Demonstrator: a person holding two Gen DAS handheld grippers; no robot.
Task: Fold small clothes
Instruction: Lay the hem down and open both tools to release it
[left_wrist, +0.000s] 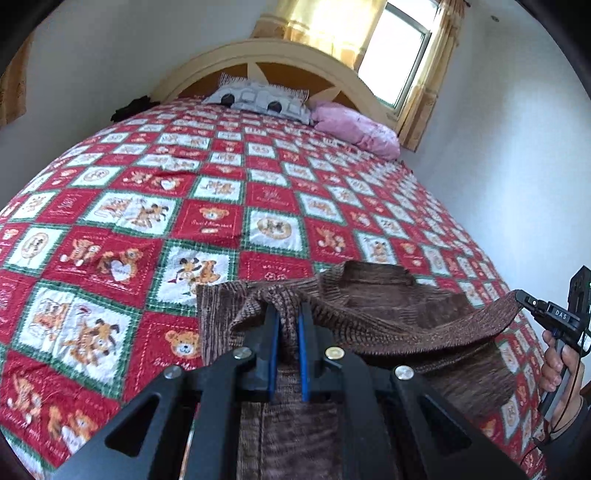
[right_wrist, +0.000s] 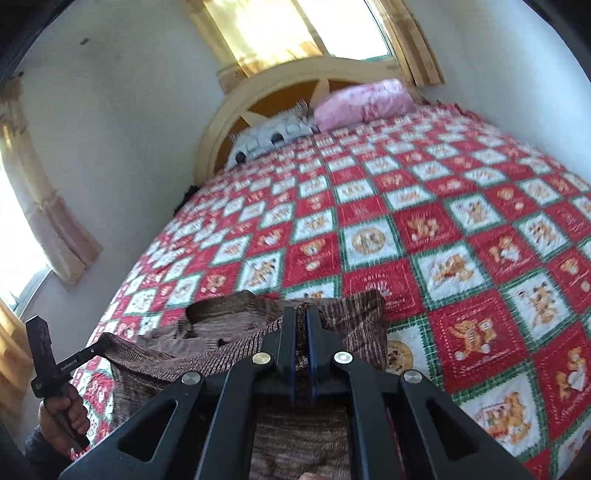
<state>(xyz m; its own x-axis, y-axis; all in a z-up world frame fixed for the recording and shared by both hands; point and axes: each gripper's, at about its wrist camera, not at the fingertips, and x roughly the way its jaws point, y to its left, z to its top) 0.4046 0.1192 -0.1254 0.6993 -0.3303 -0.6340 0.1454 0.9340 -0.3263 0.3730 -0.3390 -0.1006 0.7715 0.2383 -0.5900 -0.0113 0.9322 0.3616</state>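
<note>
Left hand-held gripper (left_wrist: 288, 314) and right hand-held gripper (right_wrist: 301, 317) both clamped on brown knit garment (left_wrist: 388, 314), one at each end of its upper edge, long axis strung between, remainder draped onto bed (left_wrist: 221, 206) beneath.

We see our left gripper (left_wrist: 287, 314) clamped on a bunched edge of the brown knit (left_wrist: 388, 314), which sags across to our right gripper (left_wrist: 519, 295), pinching its far corner. Below lies the quilt (left_wrist: 147, 206) with teddy-bear squares. At the headboard (left_wrist: 273, 55) rest a grey pillow (left_wrist: 258, 98) and a pink pillow (left_wrist: 354, 127).
</note>
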